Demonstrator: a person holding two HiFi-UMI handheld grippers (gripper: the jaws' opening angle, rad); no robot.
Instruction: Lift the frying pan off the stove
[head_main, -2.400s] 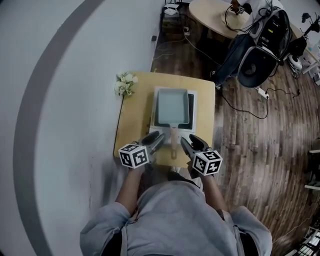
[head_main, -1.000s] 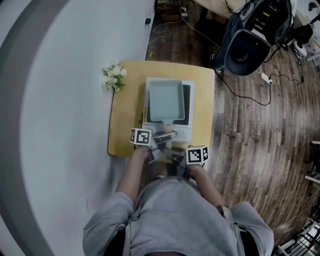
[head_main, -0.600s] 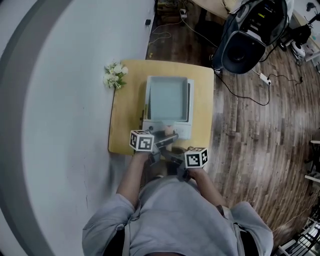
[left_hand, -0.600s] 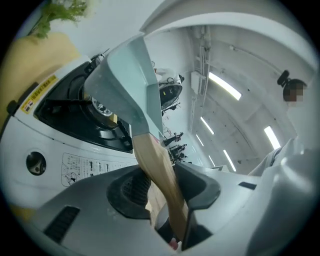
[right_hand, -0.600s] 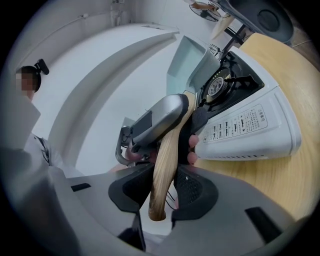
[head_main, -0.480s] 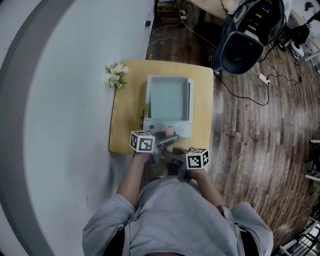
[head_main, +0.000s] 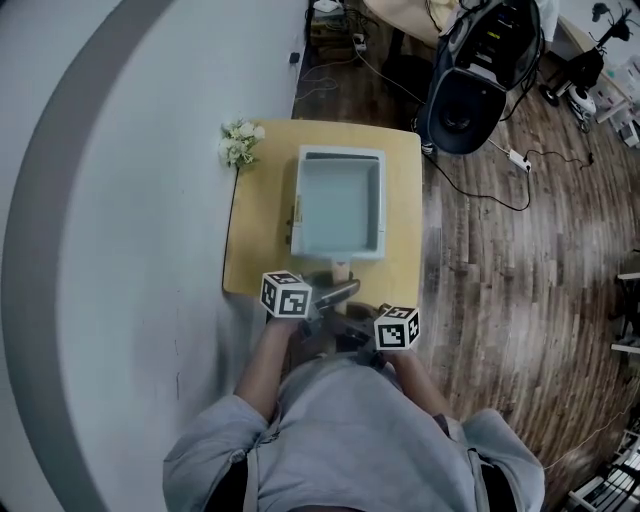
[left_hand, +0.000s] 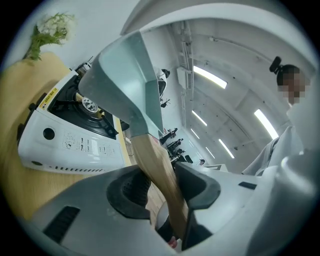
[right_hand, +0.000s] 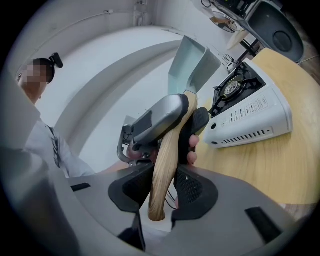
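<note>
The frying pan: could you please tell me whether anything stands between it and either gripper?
Nothing visible does: left gripper and right gripper both clamp its wooden handle, and the frying pan hangs clear above the stove.

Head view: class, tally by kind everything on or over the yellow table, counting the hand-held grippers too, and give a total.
frying pan: 1
stove: 1
flower bunch: 1
grippers: 2 (left gripper, right gripper)
Total: 5
</note>
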